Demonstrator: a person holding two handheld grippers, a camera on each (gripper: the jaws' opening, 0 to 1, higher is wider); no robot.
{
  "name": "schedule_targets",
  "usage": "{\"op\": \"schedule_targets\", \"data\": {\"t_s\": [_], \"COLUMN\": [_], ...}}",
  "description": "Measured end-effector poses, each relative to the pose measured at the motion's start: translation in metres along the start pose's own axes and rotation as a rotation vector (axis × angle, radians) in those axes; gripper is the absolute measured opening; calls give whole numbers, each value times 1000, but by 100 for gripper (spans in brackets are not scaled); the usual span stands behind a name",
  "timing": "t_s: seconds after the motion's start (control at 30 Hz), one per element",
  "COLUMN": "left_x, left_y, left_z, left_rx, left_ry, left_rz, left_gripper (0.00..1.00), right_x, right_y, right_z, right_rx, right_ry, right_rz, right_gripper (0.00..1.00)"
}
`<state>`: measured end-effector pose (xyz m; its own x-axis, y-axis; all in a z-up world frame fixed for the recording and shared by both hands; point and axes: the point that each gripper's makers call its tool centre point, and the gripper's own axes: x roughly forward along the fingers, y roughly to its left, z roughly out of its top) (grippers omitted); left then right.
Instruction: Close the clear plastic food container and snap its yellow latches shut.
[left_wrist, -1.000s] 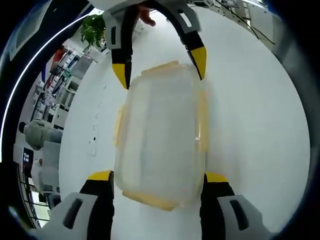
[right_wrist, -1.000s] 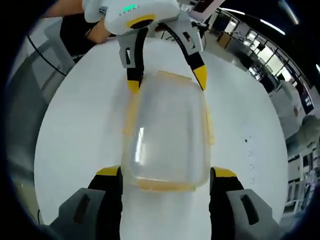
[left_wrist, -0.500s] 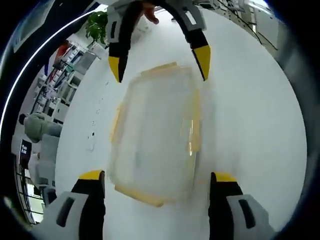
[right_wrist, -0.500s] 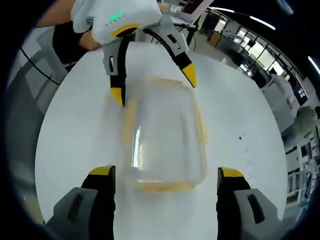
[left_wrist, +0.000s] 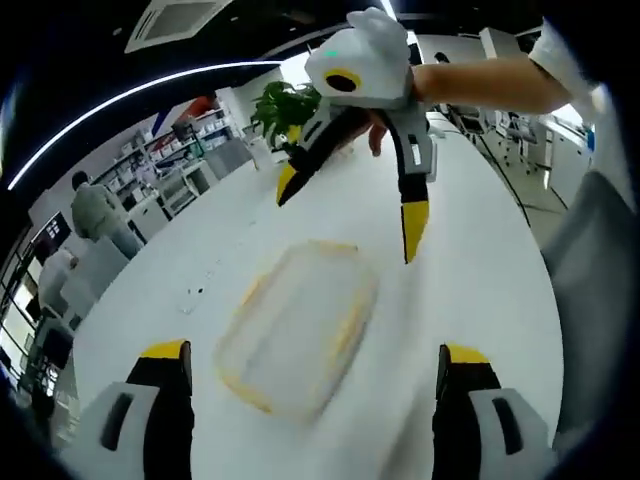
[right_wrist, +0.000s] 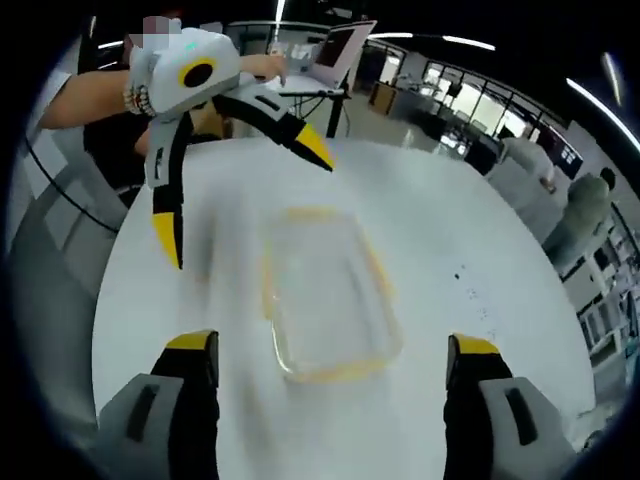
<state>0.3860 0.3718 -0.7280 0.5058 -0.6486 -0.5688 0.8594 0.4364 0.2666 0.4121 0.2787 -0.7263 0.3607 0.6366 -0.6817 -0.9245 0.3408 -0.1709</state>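
Container (left_wrist: 295, 340) lies lid-on at frame centre on the white table (left_wrist: 480, 290), yellow latches (right_wrist: 375, 275) along its rim. Left gripper (left_wrist: 312, 350) and right gripper (right_wrist: 335, 345) are both released, jaws spread wide, clear of the container. Risk: blur hides whether every latch is seated; an unseated one could let the lid lift. Shelving and a plant (left_wrist: 285, 100) occupy the upper left.

White grippers (left_wrist: 347, 222), black-yellow jaws.
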Motion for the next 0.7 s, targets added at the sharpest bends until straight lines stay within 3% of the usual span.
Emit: {"op": "schedule_targets", "data": {"t_s": [0.27,0.43,0.57,0.7], "left_x": [-40,-71,-93,-111], "left_y": [-2,-11,-24,-39], "left_z": [17,28,25,11], "left_rx": [-55,-69,-88,-98], "left_ry": [-106,-157,-173,-158], "left_rz": [101,164,201,235], "left_gripper": [99,99,99,99], "right_x": [-37,-65,-81,-97], "right_y": [6,16,32,50], "right_z": [15,12,7,0], "right_rx": [77,137,203,232], "right_ry": [-131,-208,-276,-317], "right_rz": [-101,-160,-188,-222], "right_gripper": [94,95,100,99]}}
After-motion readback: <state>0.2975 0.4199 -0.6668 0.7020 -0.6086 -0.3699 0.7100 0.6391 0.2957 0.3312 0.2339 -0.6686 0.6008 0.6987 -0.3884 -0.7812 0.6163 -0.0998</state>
